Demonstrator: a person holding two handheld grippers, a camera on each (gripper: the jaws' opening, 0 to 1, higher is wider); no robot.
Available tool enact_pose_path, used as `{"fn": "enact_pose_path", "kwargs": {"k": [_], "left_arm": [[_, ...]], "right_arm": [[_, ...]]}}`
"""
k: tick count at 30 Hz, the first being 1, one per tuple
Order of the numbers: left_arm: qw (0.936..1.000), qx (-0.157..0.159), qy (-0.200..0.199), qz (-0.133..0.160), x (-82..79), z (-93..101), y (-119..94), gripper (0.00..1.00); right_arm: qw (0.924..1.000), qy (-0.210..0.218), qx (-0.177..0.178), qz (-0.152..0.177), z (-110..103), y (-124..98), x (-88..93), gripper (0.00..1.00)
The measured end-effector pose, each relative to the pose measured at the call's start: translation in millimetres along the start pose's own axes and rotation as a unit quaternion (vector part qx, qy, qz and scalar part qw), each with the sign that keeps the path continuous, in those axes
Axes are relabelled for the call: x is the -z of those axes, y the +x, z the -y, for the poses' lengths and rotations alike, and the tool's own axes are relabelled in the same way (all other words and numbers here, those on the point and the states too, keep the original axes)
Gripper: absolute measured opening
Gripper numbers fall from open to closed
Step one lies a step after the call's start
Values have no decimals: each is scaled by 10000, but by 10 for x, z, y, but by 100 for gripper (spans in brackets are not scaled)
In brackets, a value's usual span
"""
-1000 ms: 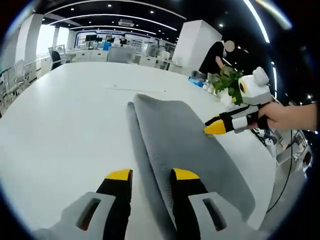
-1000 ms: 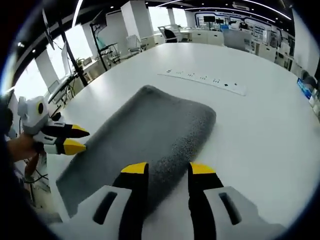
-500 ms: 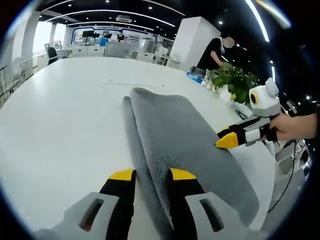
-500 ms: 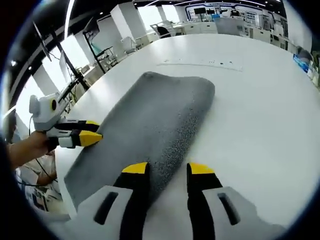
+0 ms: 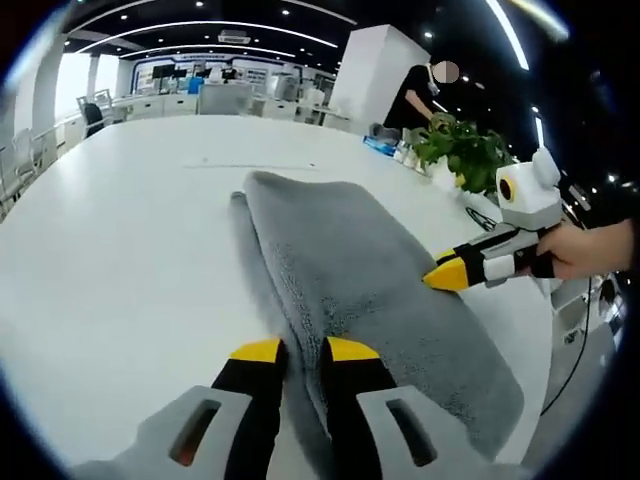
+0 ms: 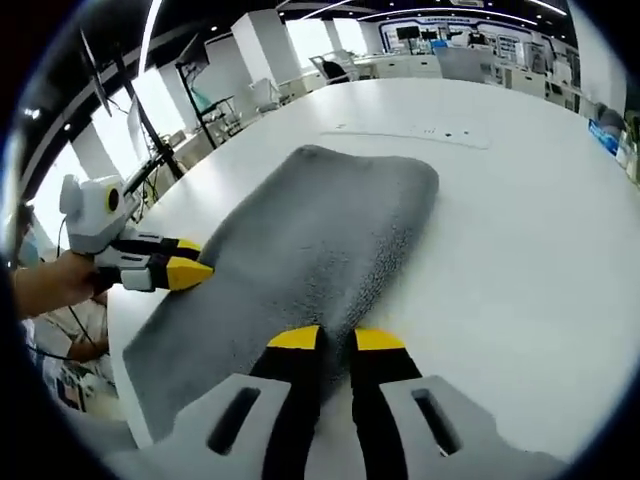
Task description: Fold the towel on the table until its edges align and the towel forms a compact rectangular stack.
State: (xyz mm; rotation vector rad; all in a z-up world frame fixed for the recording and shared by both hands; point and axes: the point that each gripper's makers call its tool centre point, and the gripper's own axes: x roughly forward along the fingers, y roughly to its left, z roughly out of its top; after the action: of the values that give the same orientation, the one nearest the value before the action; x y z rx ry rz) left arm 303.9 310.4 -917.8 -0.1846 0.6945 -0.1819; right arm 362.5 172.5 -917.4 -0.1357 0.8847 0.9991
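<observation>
Centrally on the smooth white table (image 5: 110, 250) lies the grey towel (image 5: 350, 270), a long strip of nubbly terry pile, folded lengthwise so that a thinner lower layer shows along one side as a narrow band. Its far end is rounded and soft-edged; its near end widens toward me. My left gripper (image 5: 303, 352), black-bodied with yellow tips, has its jaws drawn nearly together on the towel's long folded edge, a slim ridge of pile caught between them. My right gripper (image 6: 335, 340) likewise has its jaws almost closed, nipping the opposite long edge of the towel near its near end. From the right gripper view, the left gripper (image 6: 190, 268) appears with its yellow tips against the towel's far side, held by my hand (image 6: 50, 285). Beyond the towel, a thin flat strip with small dark marks (image 6: 415, 133) lies on the table. Beside the towel's right flank in the left gripper view stands a leafy green plant (image 5: 462, 152).
</observation>
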Motion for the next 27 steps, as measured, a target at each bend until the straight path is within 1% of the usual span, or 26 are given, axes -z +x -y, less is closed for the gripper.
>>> {"fn": "enact_pose_path", "kwargs": {"k": [5, 9, 13, 15, 16, 17, 18, 19, 21, 23, 25, 27], "left_arm": [[9999, 30, 125, -64, 38, 148, 25, 16], [9987, 139, 471, -104, 79, 321, 47, 15], [9984, 217, 504, -119, 87, 425, 68, 15], [9983, 227, 518, -118, 86, 448, 77, 15], [9982, 225, 535, -120, 85, 456, 81, 15], [9980, 217, 577, -138, 79, 453, 83, 15], [9975, 229, 656, -158, 78, 454, 82, 16], [9959, 238, 855, -168, 67, 458, 68, 16], [9946, 188, 1001, -186, 58, 434, 53, 19], [9933, 174, 1125, -211, 37, 429, 21, 23], [9918, 182, 1240, -247, 20, 428, -10, 27], [9910, 138, 1307, -245, 1, 415, -36, 33]], "right_arm": [[10000, -13, 91, 23, 77, -89, 73, 8], [9999, -32, 158, 34, 171, -177, 151, 8], [9997, 119, 187, 66, 234, -252, 223, 8], [9997, 120, 206, 76, 236, -271, 236, 8], [9997, 62, 218, 86, 228, -276, 240, 8], [9979, -591, 218, 146, 225, -283, 202, 9], [9945, -1020, 213, 146, 218, -279, 190, 10], [9911, -1309, 216, 94, 189, -283, 201, 11], [9923, -1227, 176, 61, 158, -287, 197, 12], [9923, -1230, 159, 42, 174, -285, 191, 14], [9933, -1146, 174, 49, 196, -292, 190, 16], [9933, -1138, 173, 94, 194, -299, 185, 19]]}}
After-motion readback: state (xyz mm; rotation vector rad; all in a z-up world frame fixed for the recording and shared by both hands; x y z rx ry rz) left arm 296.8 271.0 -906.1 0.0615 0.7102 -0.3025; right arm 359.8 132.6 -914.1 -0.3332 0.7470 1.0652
